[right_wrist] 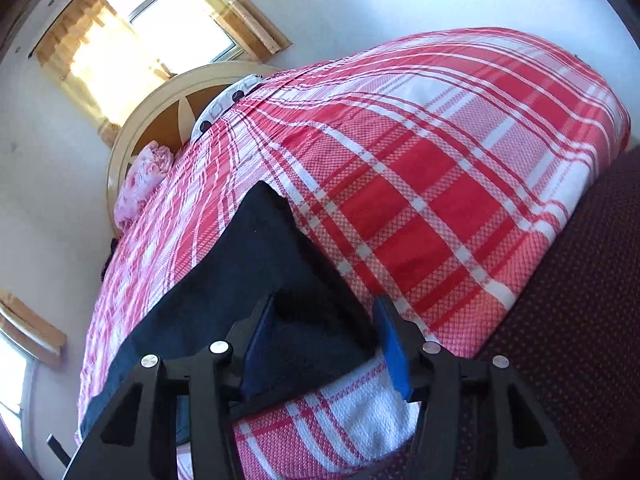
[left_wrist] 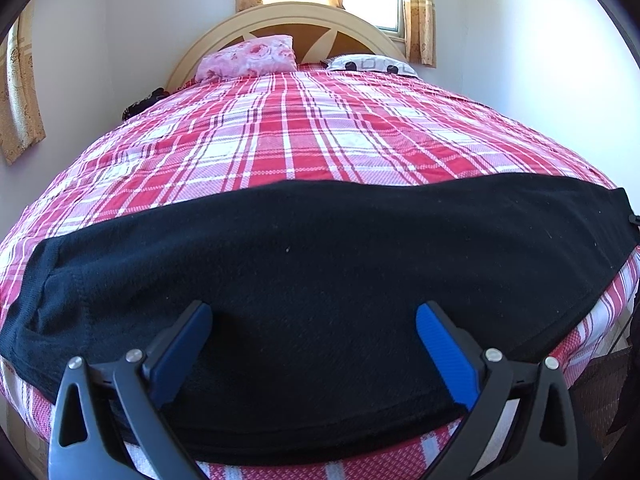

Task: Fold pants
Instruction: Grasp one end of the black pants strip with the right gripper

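Black pants (left_wrist: pixel 320 264) lie flat across the near edge of the bed, stretching from left to right. My left gripper (left_wrist: pixel 314 312) is open, its blue-padded fingers (left_wrist: pixel 444 356) spread wide over the pants' near edge, holding nothing. In the right wrist view the pants (right_wrist: pixel 248 264) run away to the left, one end close to me. My right gripper (right_wrist: pixel 326 312) is open, its fingers (right_wrist: pixel 394 356) on either side of that near end of the pants at the bed's edge.
The bed has a red and white plaid cover (left_wrist: pixel 304 132). A pink floral pillow (left_wrist: pixel 248 58) and a white patterned pillow (left_wrist: pixel 372 64) lie by the cream headboard (left_wrist: pixel 288 20). A dark red carpet (right_wrist: pixel 576 280) lies beside the bed. Walls stand close on both sides.
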`<state>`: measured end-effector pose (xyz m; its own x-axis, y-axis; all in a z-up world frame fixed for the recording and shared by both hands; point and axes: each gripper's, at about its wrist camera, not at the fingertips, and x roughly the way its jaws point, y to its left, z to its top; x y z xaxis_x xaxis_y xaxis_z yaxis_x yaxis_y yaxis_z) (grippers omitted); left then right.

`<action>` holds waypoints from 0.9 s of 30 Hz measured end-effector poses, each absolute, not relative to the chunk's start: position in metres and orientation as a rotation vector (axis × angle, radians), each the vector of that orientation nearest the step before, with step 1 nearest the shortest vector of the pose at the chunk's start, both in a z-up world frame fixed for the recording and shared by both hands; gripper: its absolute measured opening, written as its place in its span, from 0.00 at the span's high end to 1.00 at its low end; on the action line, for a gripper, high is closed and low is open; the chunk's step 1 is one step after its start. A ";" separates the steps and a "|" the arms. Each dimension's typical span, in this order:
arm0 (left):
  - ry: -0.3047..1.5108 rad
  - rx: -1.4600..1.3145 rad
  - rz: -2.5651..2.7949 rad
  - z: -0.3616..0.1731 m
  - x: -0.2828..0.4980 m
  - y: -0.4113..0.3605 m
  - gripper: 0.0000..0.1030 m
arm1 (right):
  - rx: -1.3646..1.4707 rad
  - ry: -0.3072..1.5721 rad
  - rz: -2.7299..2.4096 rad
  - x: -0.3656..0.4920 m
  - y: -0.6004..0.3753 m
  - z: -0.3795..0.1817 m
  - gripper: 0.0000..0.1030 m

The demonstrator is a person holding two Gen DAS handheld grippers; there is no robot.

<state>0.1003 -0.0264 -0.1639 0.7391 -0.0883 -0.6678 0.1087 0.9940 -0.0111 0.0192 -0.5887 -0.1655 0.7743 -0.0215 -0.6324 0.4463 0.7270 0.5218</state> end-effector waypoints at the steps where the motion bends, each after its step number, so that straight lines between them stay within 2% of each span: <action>1: 0.731 0.027 -0.110 -0.164 0.101 -0.026 0.00 | 0.738 0.633 -0.276 0.020 -0.592 -0.166 0.49; 5: 0.727 0.022 -0.105 -0.164 0.099 -0.027 0.00 | 0.752 0.636 -0.261 0.026 -0.596 -0.167 0.50; 6: 0.727 0.022 -0.106 -0.164 0.099 -0.027 0.00 | 0.745 0.640 -0.251 0.026 -0.594 -0.167 0.57; 7: 0.727 0.022 -0.107 -0.164 0.099 -0.027 0.00 | 0.750 0.642 -0.236 0.026 -0.593 -0.167 0.69; 8: 0.727 0.021 -0.108 -0.165 0.099 -0.027 0.00 | 0.766 0.642 -0.210 0.025 -0.593 -0.168 0.75; 9: 0.727 0.022 -0.108 -0.164 0.099 -0.027 0.00 | 0.780 0.640 -0.188 0.025 -0.593 -0.169 0.86; 17: 0.724 0.018 -0.116 -0.165 0.098 -0.027 0.00 | 0.784 0.577 -0.132 0.019 -0.578 -0.158 0.89; 27: 0.721 0.013 -0.126 -0.164 0.096 -0.025 0.00 | 0.695 0.505 -0.084 0.018 -0.538 -0.114 0.90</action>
